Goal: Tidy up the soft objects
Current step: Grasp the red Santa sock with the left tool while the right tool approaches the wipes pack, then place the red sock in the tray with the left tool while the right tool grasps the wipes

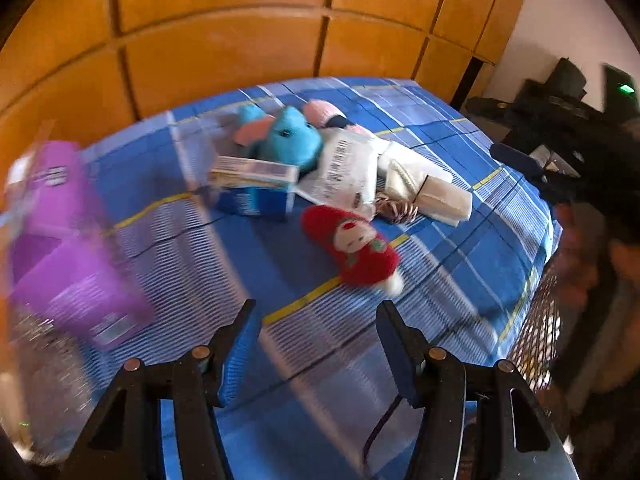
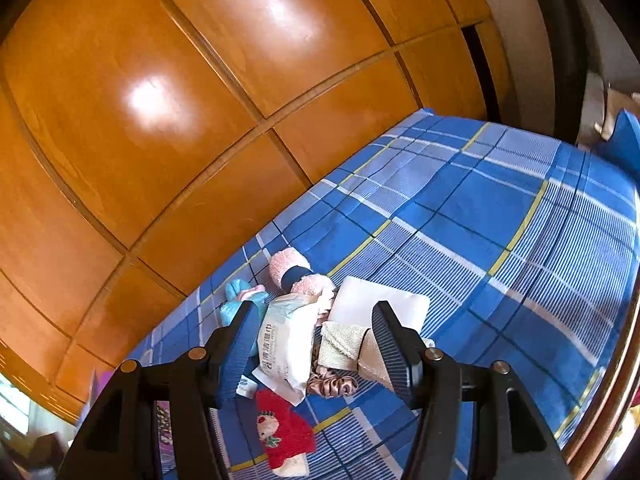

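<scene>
Orange wood panelling backs a bed [image 1: 440,208] in blue plaid, where your left gripper [image 1: 316,344] hangs with its fingers spread wide and nothing between them. Straight ahead and near lies the red Santa slipper [image 1: 352,244], its long axis slanting from upper left to lower right across your line of approach. Your right gripper [image 2: 312,344], likewise spread and empty, hovers above the same heap: wipes pack [image 2: 286,344], folded cream cloth [image 2: 344,346], blue plush [image 1: 292,140]. By the look of it, the left sits better for the slipper.
</scene>
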